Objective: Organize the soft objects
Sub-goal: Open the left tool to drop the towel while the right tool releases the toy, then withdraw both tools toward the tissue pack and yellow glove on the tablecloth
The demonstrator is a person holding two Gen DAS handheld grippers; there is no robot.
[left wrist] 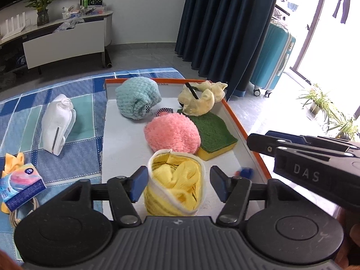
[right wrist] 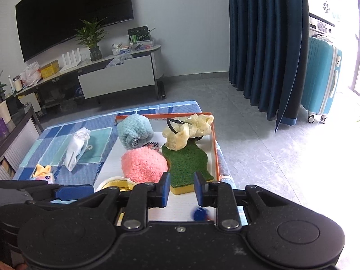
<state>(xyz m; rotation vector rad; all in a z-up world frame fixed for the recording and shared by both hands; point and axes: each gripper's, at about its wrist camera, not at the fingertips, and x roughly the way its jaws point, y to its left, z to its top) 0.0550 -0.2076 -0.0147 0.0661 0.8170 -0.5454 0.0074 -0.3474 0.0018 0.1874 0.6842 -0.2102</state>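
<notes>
Soft objects in tray: five, possibly more; one mask outside.

- A home living room: a large black curved television hangs on the white wall at upper left.
- Below it stands a long low white media console with a green potted plant.
- Dark blue floor-length curtains hang at upper right.
- A turquoise hard-shell suitcase stands on grey floor tiles at far right.

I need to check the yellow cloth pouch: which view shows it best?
The left wrist view: the yellow cloth pouch lies whole in the tray, centred. The right wrist view shows only its rim, mostly hidden.
</notes>
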